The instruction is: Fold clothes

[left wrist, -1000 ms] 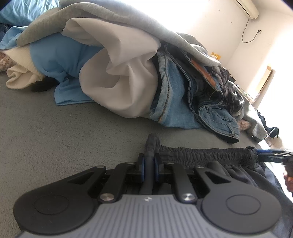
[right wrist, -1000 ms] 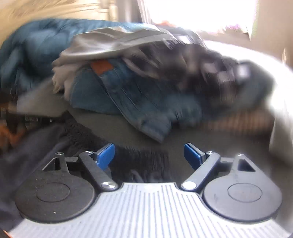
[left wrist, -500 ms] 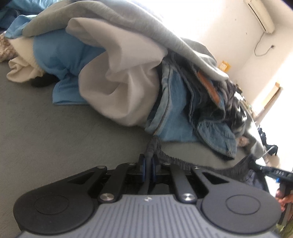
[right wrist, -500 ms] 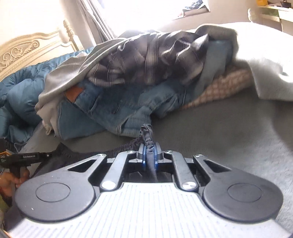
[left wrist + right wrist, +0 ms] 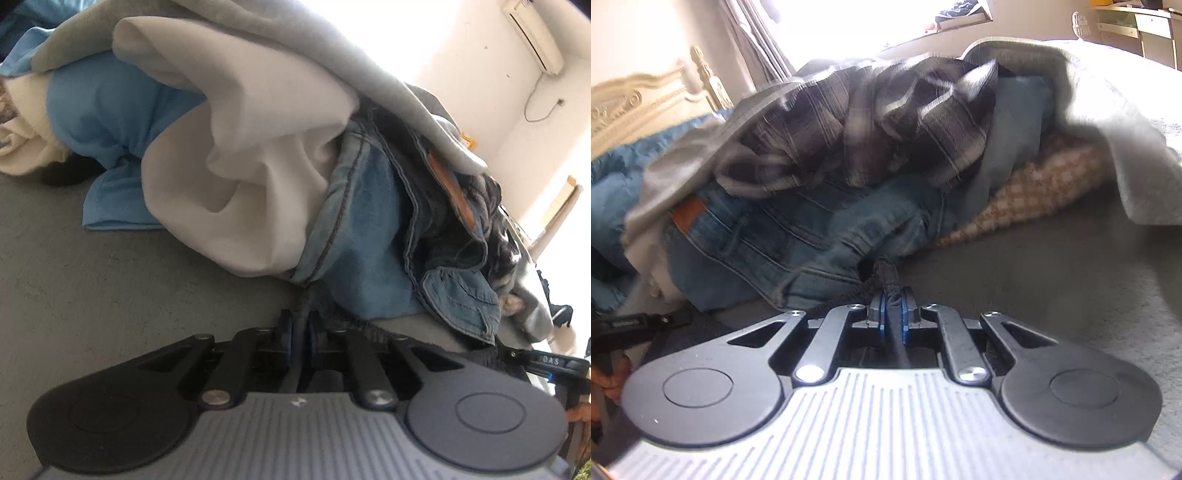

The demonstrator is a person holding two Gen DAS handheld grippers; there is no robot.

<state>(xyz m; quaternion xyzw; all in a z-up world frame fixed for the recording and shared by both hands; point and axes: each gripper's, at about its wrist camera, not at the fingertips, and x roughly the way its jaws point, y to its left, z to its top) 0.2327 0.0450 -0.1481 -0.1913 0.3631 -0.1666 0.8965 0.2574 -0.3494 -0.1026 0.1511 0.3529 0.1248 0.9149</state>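
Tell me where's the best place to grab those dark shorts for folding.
Grip the dark shorts by the gathered elastic waistband, one end in each gripper, coming in low over the bed. The left gripper and right gripper are each shut on a bunched end. The thick band probably gives a firm pinch and lets the cloth hang.

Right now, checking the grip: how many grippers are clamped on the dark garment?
2. The left gripper pinches one end of the dark garment's elastic waistband, the right gripper the other end.

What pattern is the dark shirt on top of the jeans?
Dark grey and white plaid shirt, clearest in the right wrist view.
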